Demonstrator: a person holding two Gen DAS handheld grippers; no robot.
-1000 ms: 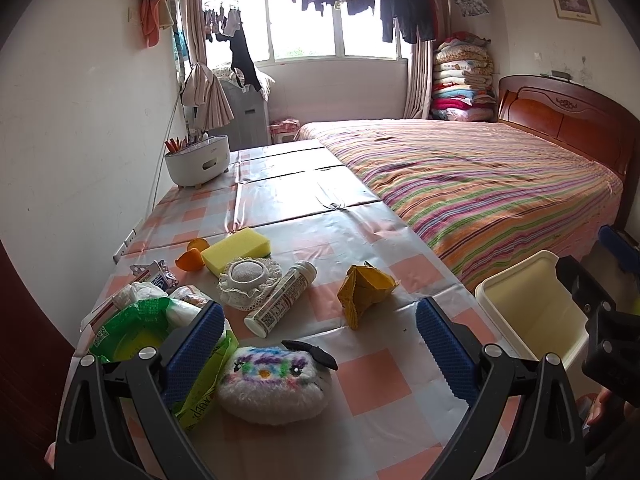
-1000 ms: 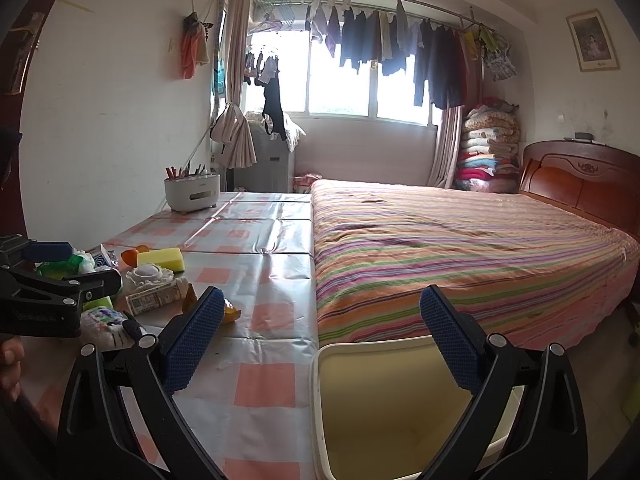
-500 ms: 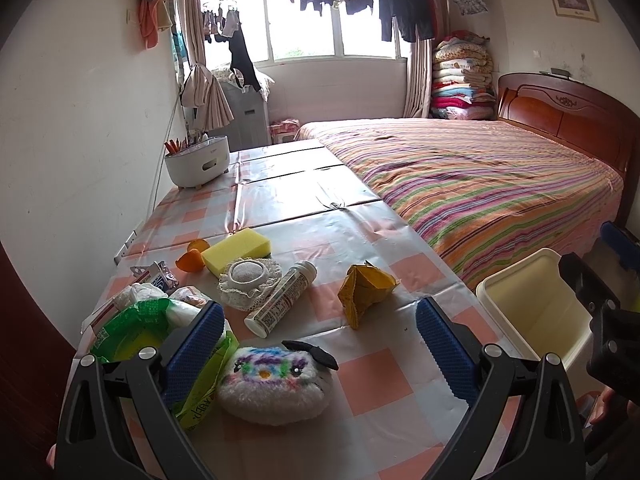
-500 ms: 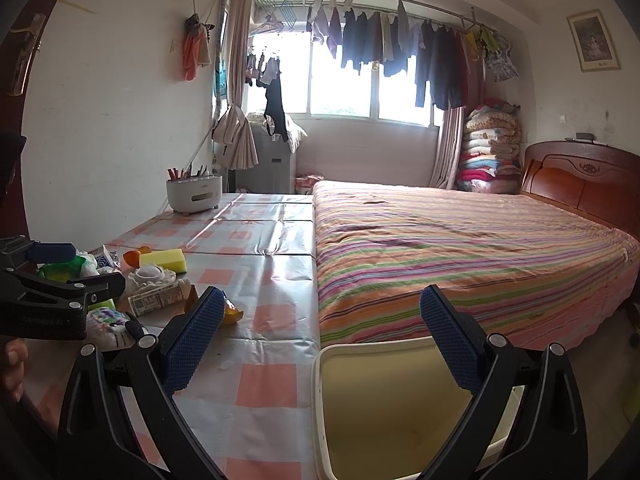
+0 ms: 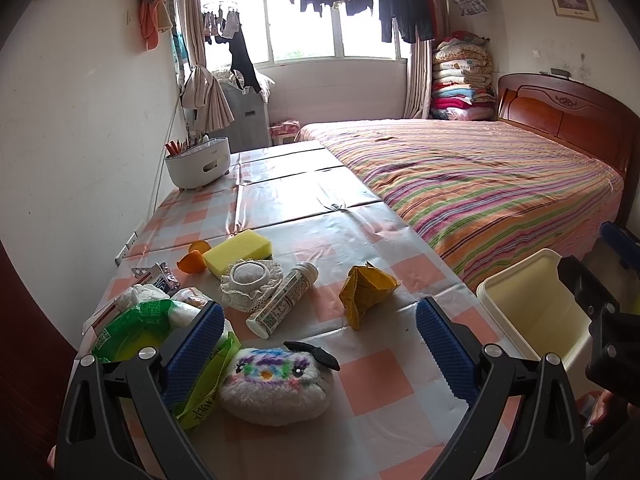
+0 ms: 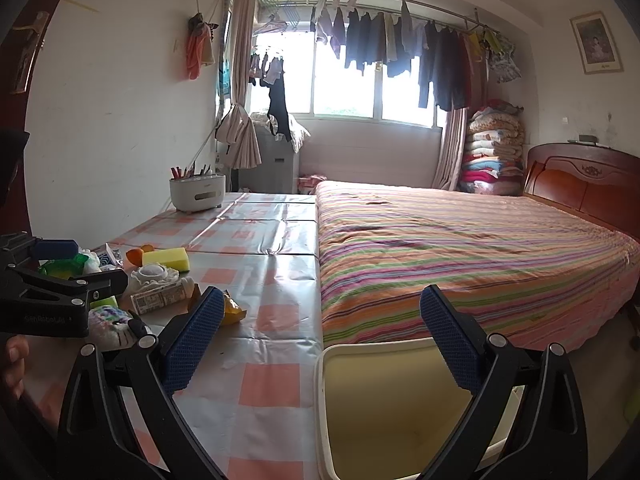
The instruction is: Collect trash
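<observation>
My left gripper is open above the near end of the checked table, with a fluffy white pouch between its fingers and untouched. A crumpled yellow wrapper lies just ahead, a green plastic bag at the left. A cream bin stands beside the table's right edge. My right gripper is open over that bin, holding nothing. The right wrist view catches the wrapper behind its left finger and the left gripper's body at the far left.
A white tube, lace pincushion, yellow sponge, orange peel and small foil packet crowd the table's near left. A white pen holder stands at the far end. A striped bed borders the table's right side.
Both views have shifted only slightly; the grippers stay open and nothing on the table has moved.
</observation>
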